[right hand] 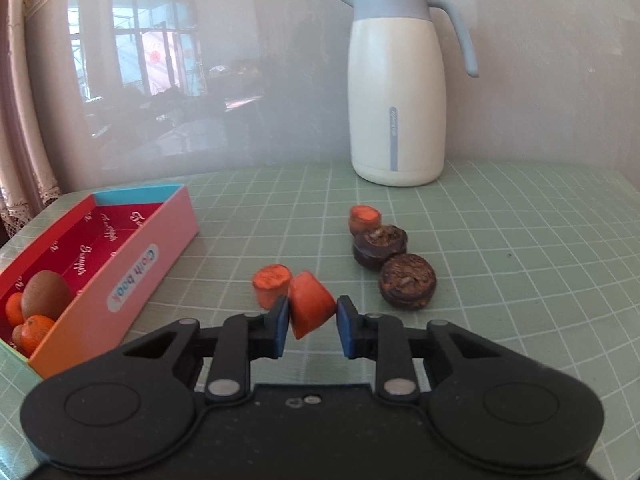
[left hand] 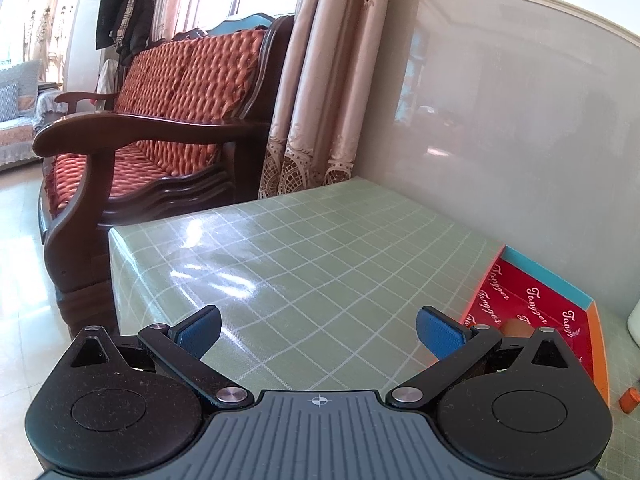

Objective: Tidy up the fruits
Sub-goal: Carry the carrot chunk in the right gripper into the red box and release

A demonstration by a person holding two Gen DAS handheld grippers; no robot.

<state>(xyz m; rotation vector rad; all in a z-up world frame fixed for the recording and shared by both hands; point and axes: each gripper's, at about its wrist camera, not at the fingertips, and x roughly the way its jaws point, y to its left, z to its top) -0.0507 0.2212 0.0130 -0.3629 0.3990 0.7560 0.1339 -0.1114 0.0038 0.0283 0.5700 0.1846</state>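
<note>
Your right tool (right hand: 312,316) is clenching an orange carrot chunk (right hand: 310,304) between its blue pads, tilting downward over the tabletop (right hand: 520,264), with the chunk sitting tipped in the grip. Just beside it on the left, a second carrot piece (right hand: 271,285) is standing on the cloth. Further out to the right, two dark round fruits (right hand: 408,281) are lying close together, with another orange piece (right hand: 364,218) touching the far one. Off to the left, the box (right hand: 132,280) is holding a kiwi (right hand: 46,294) and small oranges (right hand: 34,330) at its near end. A white jug (right hand: 396,100) is standing by the wall.

Your left tool (left hand: 318,330) is hanging released, its pads spread wide with nothing between them, angling down over bare green cloth. The box's red inside (left hand: 532,300) is showing at its right.
</note>
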